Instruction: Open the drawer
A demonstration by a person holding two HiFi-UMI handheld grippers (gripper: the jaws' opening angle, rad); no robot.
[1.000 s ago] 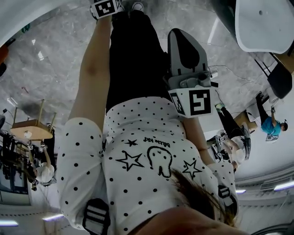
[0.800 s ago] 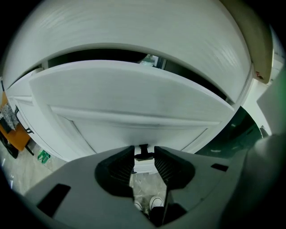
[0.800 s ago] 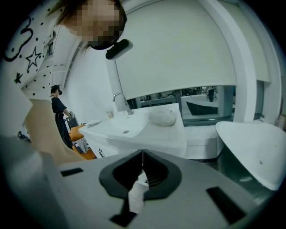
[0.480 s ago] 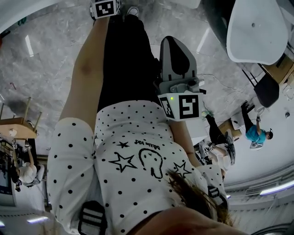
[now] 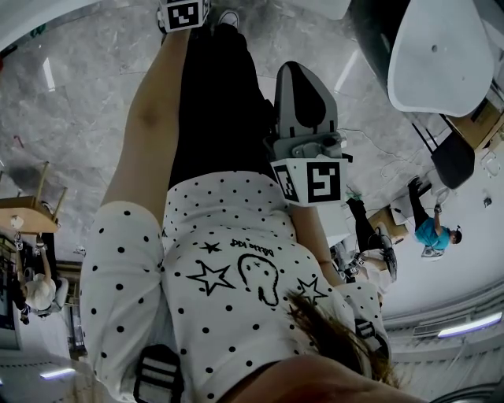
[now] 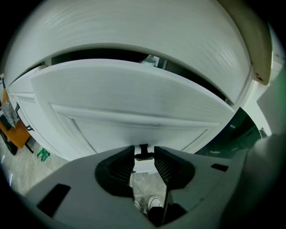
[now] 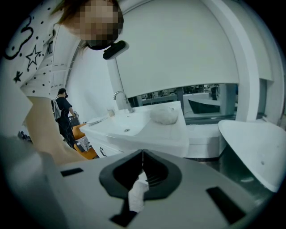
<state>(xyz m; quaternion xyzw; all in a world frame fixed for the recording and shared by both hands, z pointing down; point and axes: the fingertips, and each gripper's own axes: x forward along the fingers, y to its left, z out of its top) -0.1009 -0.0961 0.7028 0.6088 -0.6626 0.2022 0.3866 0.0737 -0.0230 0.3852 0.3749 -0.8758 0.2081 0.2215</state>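
Note:
The white drawer front (image 6: 134, 103) fills the left gripper view, pulled out a little, with a dark gap above it. Its small dark handle (image 6: 143, 153) stands between the ribbed pads of my left gripper (image 6: 144, 156), which is shut on it. In the head view only the left gripper's marker cube (image 5: 183, 12) shows, at the top edge. My right gripper (image 7: 142, 154) is held away from the drawer with its tips together and nothing between them. In the head view the right gripper (image 5: 299, 71) hangs beside the person's polka-dot shirt (image 5: 236, 268).
The right gripper view faces a white counter with a sink and tap (image 7: 134, 127) and a white basin (image 7: 259, 152) at the right. A person (image 7: 65, 116) stands far off at the left. Grey marble floor (image 5: 71, 118) lies below.
The head view has shifted slightly, so the room slides sideways. Neither gripper has visibly moved against the person's body.

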